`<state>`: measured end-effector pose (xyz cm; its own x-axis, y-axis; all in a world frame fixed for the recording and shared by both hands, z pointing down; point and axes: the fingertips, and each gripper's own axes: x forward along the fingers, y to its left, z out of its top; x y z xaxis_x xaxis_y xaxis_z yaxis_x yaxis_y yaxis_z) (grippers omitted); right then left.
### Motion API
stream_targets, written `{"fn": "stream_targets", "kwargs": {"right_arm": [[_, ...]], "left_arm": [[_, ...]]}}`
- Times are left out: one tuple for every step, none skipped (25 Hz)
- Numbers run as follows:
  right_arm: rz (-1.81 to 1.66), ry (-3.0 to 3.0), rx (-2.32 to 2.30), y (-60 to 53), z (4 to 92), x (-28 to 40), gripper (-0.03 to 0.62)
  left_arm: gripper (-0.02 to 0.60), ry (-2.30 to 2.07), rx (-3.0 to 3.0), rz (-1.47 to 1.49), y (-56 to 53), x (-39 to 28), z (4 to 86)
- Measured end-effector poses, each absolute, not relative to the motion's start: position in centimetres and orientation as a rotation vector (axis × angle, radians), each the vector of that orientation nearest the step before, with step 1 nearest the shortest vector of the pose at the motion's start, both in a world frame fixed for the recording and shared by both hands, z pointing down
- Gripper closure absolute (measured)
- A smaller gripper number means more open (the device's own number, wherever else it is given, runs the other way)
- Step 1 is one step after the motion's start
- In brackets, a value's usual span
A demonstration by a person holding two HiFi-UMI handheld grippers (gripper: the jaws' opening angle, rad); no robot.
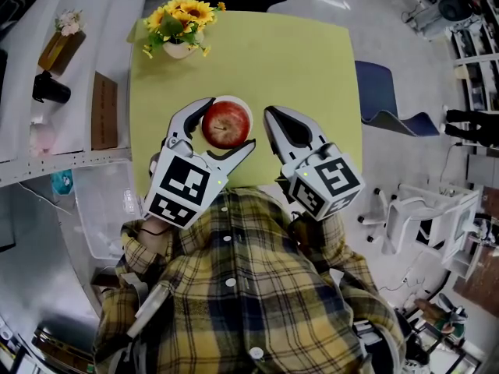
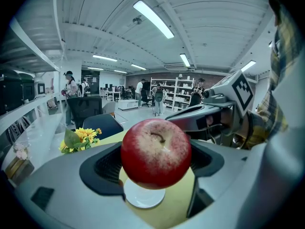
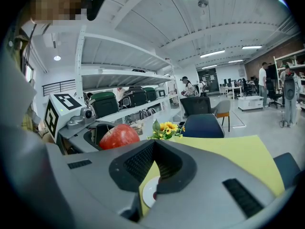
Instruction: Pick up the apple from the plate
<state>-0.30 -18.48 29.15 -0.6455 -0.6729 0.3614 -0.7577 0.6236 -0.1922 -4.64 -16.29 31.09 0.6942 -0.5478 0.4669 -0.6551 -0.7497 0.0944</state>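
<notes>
- Two grippers show on my feed, both over the yellow table (image 1: 312, 76).
- My left gripper (image 1: 228, 123) has its jaws spread wide and clamped on the apple (image 1: 227, 121). In the left gripper view the dark pads (image 2: 102, 168) press on the fruit from both sides.
- The apple (image 2: 156, 151) sits squarely between those fingers, red with a paler speckled patch round the stalk, and the stalk end faces my camera.
- The white plate (image 2: 143, 197) lies past the left fingertips, under the apple. From the right gripper view the apple (image 3: 119, 136) looks raised off it, though I cannot be sure of the gap.
- On the head view only a sliver of the plate's rim (image 1: 243, 102) shows, on the far side of the fruit, just inside the outer left finger.
- My right gripper (image 1: 271, 115) is just to the right of the left fingers, apart from the apple. Its jaws are drawn together so the tips meet, and they hold nothing.
- Through the slot below the right fingertips (image 3: 153, 144) I see a strip of table and part of the plate (image 3: 148, 192).
- A pot of sunflowers (image 1: 179, 22) stands well beyond the left fingertips, at the table's far corner.
- A plaid shirt (image 1: 249, 287) fills the view behind both grippers.
</notes>
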Motion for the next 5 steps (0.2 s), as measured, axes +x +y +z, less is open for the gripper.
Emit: {"fn": "stream_targets", "kwargs": {"right_arm": [[0.482, -2.593, 1.166, -18.47, 29.18, -0.27, 0.597], [0.482, -2.593, 1.165, -18.46, 29.22, -0.24, 0.597], [0.481, -2.593, 1.165, -18.47, 29.25, -0.2, 0.597], [0.481, -2.593, 1.165, -18.49, 29.27, -0.17, 0.597], [0.481, -2.594, 1.165, -18.5, 29.29, -0.14, 0.597]], "left_arm": [[0.167, -0.96, 2.651, 0.611, -16.29, -4.64, 31.1], [0.167, -0.961, 2.65, 0.611, -16.29, -4.64, 31.13], [0.167, -0.961, 2.65, 0.612, -16.3, -4.63, 31.15], [0.167, -0.961, 2.649, 0.613, -16.3, -4.62, 31.18], [0.167, -0.961, 2.649, 0.614, -16.31, -4.61, 31.21]]}}
